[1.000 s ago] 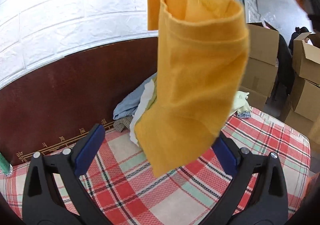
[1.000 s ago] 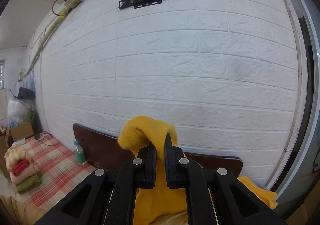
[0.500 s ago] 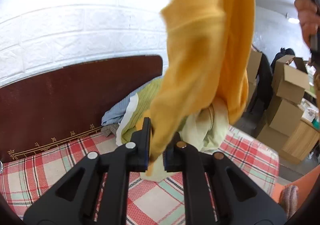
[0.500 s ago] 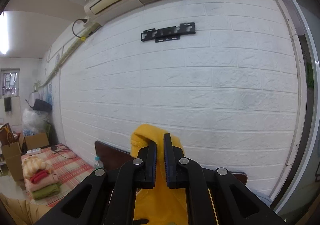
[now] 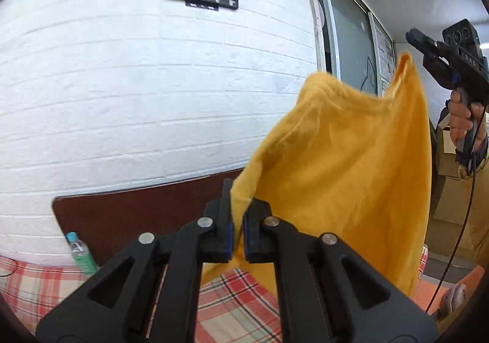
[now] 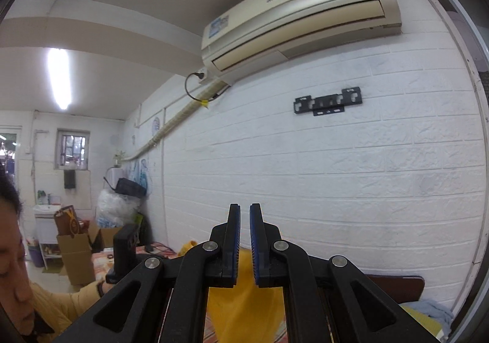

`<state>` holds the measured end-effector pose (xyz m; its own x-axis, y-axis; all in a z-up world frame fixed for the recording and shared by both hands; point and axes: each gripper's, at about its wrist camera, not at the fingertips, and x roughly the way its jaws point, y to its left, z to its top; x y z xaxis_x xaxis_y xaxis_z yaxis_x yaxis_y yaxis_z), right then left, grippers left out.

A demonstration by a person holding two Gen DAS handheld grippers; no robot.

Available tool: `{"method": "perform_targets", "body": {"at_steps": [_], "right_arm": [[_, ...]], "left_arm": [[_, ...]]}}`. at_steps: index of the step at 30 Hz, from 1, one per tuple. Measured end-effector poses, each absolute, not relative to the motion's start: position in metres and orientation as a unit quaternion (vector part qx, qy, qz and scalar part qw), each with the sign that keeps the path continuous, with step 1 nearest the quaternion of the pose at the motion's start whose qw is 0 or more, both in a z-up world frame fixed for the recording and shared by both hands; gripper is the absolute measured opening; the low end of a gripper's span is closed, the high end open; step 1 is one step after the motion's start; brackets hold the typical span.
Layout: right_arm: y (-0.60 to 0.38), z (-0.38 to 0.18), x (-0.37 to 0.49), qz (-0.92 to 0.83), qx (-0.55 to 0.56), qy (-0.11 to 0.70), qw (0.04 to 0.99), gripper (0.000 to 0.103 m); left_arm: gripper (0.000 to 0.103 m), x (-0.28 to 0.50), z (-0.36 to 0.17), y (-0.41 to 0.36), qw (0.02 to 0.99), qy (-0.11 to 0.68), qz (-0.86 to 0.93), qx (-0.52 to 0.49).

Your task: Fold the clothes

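Left hand-held gripper point(image 5: 237, 225): fingers nearly closed, pinching an edge of the yellow garment point(image 5: 342, 178) between the blue pads; the grip appears to sit at a corner or hem, likely taken so the cloth can be spread from that point.

Right hand-held gripper point(image 6: 243, 243): fingers close together with a narrow gap; nothing shows between the tips in its own view; in the left wrist view it is raised high at the right, apart from the garment's upper peak, so it appears to hold nothing; whether cloth is caught lower in the fingers cannot be told.

Yellow garment: airborne above the bed point(image 5: 238, 306), not yet laid down; from the left pinch it rises up and to the right to a pointed peak near the right hand-held gripper, then drapes downward; long axis runs diagonally, low-left to high-right, the loose lower edge hanging toward the plaid bedspread; judged to be mid-spread, ahead of any fold.

Surroundings: dark brown headboard point(image 5: 137, 211) behind the bed; a plastic bottle point(image 5: 81, 254) at its left end; white brick wall point(image 5: 137, 83) with a black bracket point(image 5: 201, 1); air conditioner point(image 6: 299, 13) above.
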<state>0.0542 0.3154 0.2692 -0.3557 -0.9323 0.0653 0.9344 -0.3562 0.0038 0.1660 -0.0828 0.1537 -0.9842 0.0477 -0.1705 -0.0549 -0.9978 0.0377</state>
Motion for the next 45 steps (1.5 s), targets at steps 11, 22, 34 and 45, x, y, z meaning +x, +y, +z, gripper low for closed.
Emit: {"method": "perform_targets", "body": {"at_steps": [11,22,34,45], "right_arm": [[0.203,0.074,0.060,-0.776,0.229,0.077,0.583,0.061],[0.076,-0.141,0.062,-0.693,0.399,0.155,0.580,0.074],[0.025,-0.155,0.069,-0.633,0.427,0.170,0.623,0.012],[0.085,-0.066,0.069,-0.700,0.335,0.093,0.624,0.005]], "left_arm": [[0.006,0.216,0.028,-0.130,-0.037,0.012,0.965,-0.260],[0.006,0.259,-0.029,-0.197,-0.096,-0.093,0.948,-0.288],[0.008,0.247,-0.123,-0.219,-0.078,-0.096,0.917,-0.379],[0.061,0.234,-0.171,-0.220,-0.083,-0.038,0.902,-0.423]]}}
